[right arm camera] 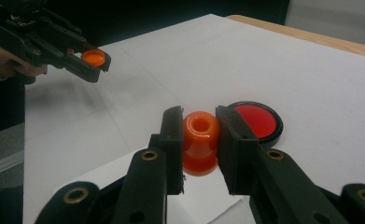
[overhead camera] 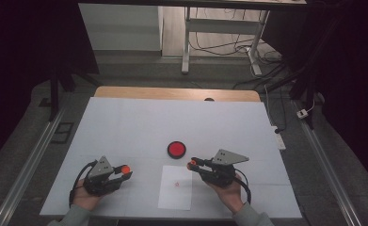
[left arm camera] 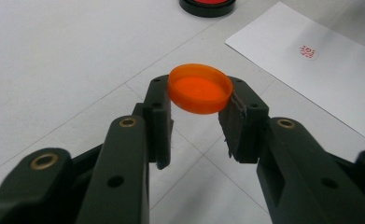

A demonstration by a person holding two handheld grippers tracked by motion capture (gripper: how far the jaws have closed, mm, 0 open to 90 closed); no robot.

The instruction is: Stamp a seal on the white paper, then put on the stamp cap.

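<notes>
The left hand-held gripper pinches an orange cap above the desk's near left part; the right hand-held gripper clamps the orange stamp over the stamped paper. Recapping looks next: bring cap and stamp together, aligned.

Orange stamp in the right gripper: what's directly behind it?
In the right gripper view, the round black ink pad with red centre lies on the white table cover behind the orange plastic stamp. The right gripper jaw hides the pad's left edge.
</notes>
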